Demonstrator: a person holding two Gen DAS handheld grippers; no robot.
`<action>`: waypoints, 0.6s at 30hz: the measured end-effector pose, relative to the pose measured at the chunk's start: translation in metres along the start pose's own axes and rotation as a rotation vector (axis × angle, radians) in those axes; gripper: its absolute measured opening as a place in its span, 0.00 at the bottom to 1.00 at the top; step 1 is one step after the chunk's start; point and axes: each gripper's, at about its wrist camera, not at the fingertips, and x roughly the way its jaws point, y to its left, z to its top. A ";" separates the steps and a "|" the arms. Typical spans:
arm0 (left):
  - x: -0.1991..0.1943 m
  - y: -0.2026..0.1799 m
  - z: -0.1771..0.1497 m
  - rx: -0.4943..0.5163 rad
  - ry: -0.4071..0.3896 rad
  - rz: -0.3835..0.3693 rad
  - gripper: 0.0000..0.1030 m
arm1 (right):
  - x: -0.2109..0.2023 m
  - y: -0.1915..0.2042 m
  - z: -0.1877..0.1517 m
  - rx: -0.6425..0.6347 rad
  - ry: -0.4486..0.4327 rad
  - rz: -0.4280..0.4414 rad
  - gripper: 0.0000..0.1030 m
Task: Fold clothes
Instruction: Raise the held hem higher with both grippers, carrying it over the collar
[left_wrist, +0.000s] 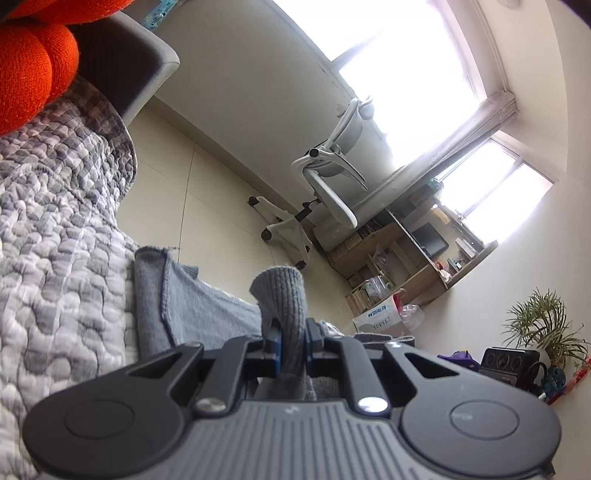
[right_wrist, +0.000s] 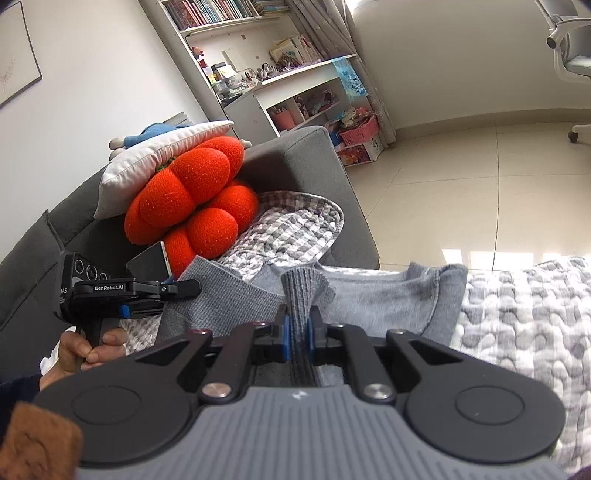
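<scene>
Grey knit sweater (right_wrist: 388, 295) lies spread on the quilt, ribbed edges bunched upward.

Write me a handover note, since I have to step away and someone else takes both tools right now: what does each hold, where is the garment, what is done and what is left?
Left tool: shut on a ribbed edge of the grey sweater.
Right tool: shut on another ribbed edge of the same sweater.
The sweater lies partly spread on the quilted cover over the sofa, beside the orange cushion.
Done: both edges gripped and lifted a little.
Left: make the fold, lay it flat, release.
</scene>
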 end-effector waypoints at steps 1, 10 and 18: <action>0.007 0.004 0.004 -0.007 -0.002 0.013 0.11 | 0.003 -0.004 0.005 0.001 -0.006 0.003 0.11; 0.049 0.042 0.024 -0.071 0.002 0.171 0.11 | 0.053 -0.049 0.025 0.071 0.030 -0.108 0.11; 0.047 0.051 0.021 -0.069 -0.017 0.196 0.10 | 0.069 -0.060 0.023 0.079 0.066 -0.177 0.11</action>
